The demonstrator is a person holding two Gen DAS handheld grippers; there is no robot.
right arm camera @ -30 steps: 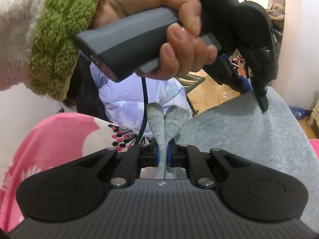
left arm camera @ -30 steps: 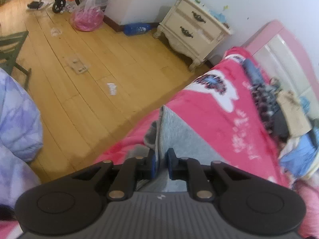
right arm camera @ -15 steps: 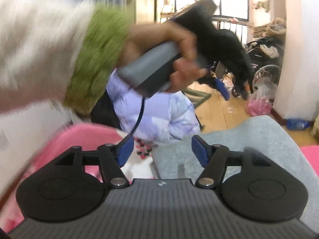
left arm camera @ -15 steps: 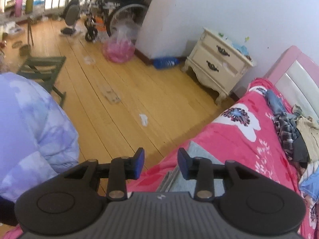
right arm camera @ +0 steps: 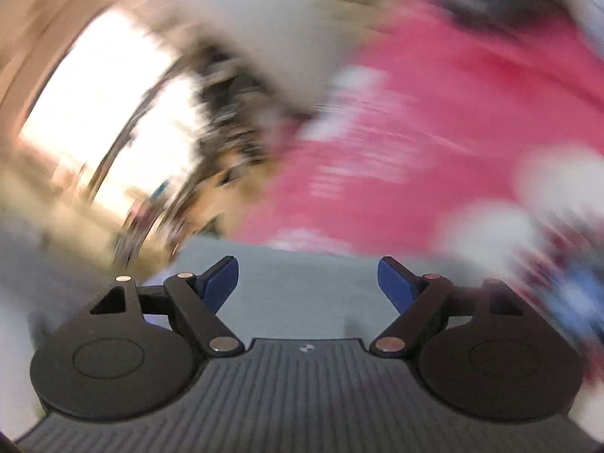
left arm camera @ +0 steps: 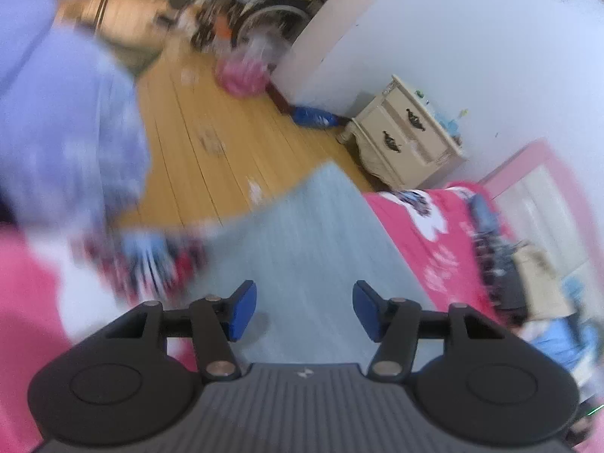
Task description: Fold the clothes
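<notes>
Evidently a fold is just released: the left gripper [left arm camera: 304, 311] and right gripper [right arm camera: 307, 283] both spread wider, pinching nothing, over the grey garment [left arm camera: 302, 226] lying mid-frame on the pink blanket [left arm camera: 419, 234]. Next comes choosing a fresh edge.

A home bedroom. Beyond the fingers and to their right lies a bed with a pink floral blanket [left arm camera: 426, 226] and pink headboard [left arm camera: 528, 158]; a cream nightstand [left arm camera: 404, 143] stands against the white wall ahead, on a wooden plank floor [left arm camera: 211, 139] strewn with clutter.
</notes>
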